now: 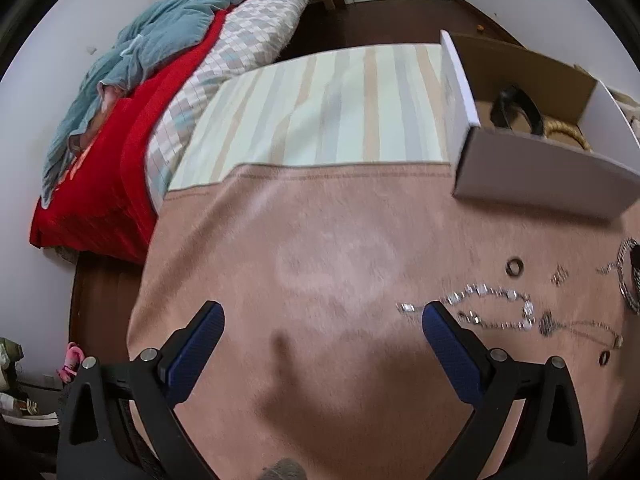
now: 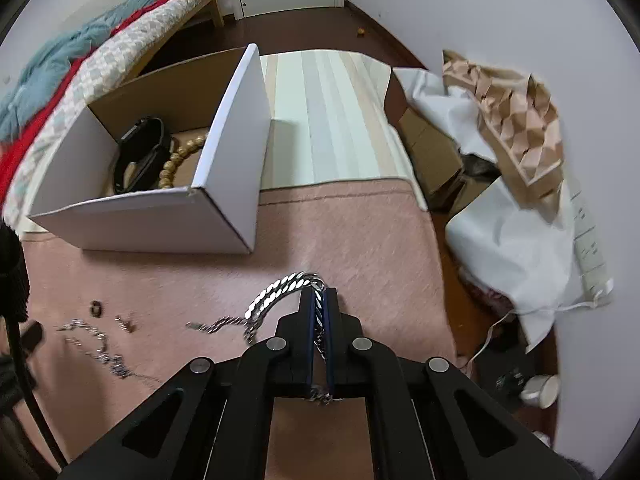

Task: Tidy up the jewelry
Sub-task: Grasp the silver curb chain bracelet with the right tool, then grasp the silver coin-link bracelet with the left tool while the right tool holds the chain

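My right gripper (image 2: pixel 319 294) is shut on a thick silver chain (image 2: pixel 276 290), which loops out to the left of the fingertips just above the pink blanket (image 2: pixel 360 248). My left gripper (image 1: pixel 320 316) is open and empty over the blanket. A crystal link bracelet (image 1: pixel 496 306) lies just right of the left gripper's right finger (image 1: pixel 444 328). Two dark rings (image 1: pixel 515 267), a thin necklace (image 1: pixel 588 330) and small earrings (image 1: pixel 559 275) lie nearby. The white cardboard box (image 2: pixel 224 168) behind holds a black watch (image 2: pixel 140 152) and a gold bead bracelet (image 2: pixel 180 160).
A striped sheet (image 2: pixel 332 120) lies beyond the blanket. A bed with red and teal covers (image 1: pixel 120 120) stands at the left. Paper, white cloth and cardboard (image 2: pixel 512 160) are piled on the floor at the right, by the blanket's edge.
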A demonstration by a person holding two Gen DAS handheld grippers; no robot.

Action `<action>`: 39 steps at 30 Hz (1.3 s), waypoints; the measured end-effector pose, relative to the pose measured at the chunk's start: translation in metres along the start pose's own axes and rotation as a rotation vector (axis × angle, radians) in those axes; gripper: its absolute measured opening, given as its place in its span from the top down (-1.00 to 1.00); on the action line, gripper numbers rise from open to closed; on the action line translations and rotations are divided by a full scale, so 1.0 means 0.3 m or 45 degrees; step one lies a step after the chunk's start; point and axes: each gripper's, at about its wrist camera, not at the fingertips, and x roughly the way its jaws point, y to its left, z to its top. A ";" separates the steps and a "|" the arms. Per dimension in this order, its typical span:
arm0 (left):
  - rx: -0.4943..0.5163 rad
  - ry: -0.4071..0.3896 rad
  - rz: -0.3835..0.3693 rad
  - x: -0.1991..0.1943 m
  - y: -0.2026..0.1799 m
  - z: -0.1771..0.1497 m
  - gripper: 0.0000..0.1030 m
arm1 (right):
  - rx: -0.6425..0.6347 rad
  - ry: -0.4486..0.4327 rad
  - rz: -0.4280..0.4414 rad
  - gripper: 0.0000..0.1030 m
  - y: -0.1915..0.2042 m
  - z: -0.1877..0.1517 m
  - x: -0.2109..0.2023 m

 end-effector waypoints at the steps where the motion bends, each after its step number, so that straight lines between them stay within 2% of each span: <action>1: 0.007 0.003 -0.015 0.001 -0.001 -0.004 -0.97 | 0.010 -0.003 0.017 0.93 -0.005 -0.008 -0.009; 8: 0.051 0.019 -0.132 -0.021 -0.024 -0.053 -0.96 | 0.102 -0.087 0.160 0.93 -0.043 -0.068 -0.185; 12: 0.069 0.050 -0.220 -0.019 -0.045 -0.064 -0.96 | 0.139 -0.095 0.208 0.93 -0.055 -0.114 -0.253; 14: 0.033 0.087 -0.268 0.003 -0.026 -0.058 -0.95 | 0.149 -0.079 0.225 0.93 -0.056 -0.136 -0.262; 20: -0.069 0.124 -0.313 0.046 0.053 -0.044 -0.89 | 0.182 -0.042 0.257 0.93 -0.040 -0.200 -0.247; 28: -0.047 0.110 -0.314 0.052 0.061 -0.036 -0.88 | 0.172 -0.020 0.291 0.93 0.008 -0.204 -0.203; 31: 0.012 0.089 -0.356 0.040 0.017 -0.009 -0.88 | 0.184 -0.017 0.286 0.93 0.008 -0.188 -0.190; 39: 0.326 0.081 -0.470 0.006 -0.185 0.032 -0.88 | 0.232 0.004 0.248 0.93 -0.021 -0.167 -0.166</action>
